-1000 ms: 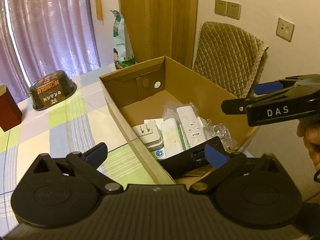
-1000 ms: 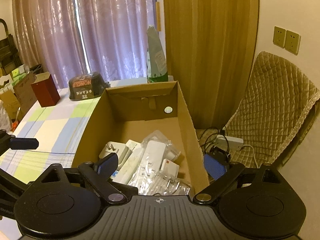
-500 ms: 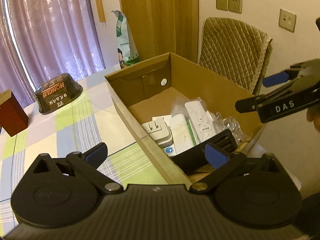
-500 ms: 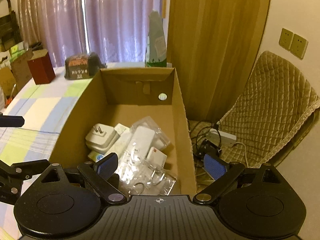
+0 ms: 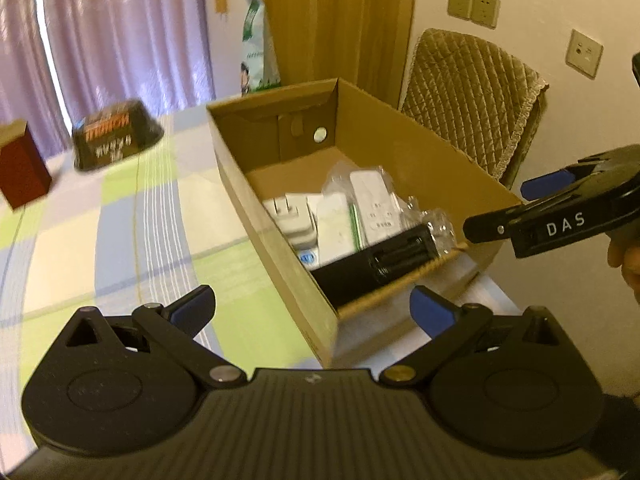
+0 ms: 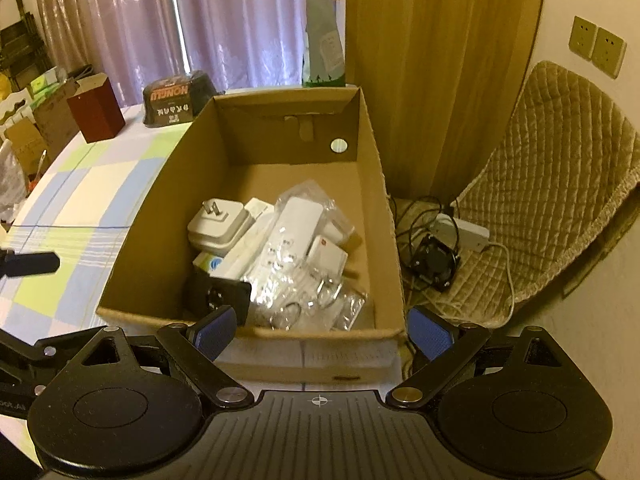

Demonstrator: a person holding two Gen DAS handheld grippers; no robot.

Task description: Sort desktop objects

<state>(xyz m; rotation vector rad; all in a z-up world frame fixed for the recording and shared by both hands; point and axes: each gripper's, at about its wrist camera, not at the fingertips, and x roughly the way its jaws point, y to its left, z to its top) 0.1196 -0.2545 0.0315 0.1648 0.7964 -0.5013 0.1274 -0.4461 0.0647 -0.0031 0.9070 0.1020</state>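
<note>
An open cardboard box point(image 6: 280, 140) sits on the chequered tablecloth point(image 6: 92, 184). Inside lie a white plug adapter point(image 6: 218, 226), a white remote in a clear bag point(image 6: 298, 218), a black device point(image 6: 218, 296) and clear bags with metal rings point(image 6: 316, 304). My right gripper point(image 6: 322, 334) hovers open and empty just before the box's near wall. In the left wrist view the box point(image 5: 420, 164) lies ahead and to the right. My left gripper point(image 5: 312, 312) is open and empty at its near left corner, with the right gripper point(image 5: 508, 206) over the box's right side.
A dark bowl-shaped tub point(image 6: 176, 98) and a red box point(image 6: 96, 108) stand on the far side of the table. A green-and-white bag point(image 6: 324, 52) stands behind the box. A quilted chair point(image 6: 552, 184), a power strip and cables point(image 6: 440, 248) are to the right.
Both grippers have drawn back from the box, so its near wall and whole interior now show in the right wrist view. Both stay open and empty.
</note>
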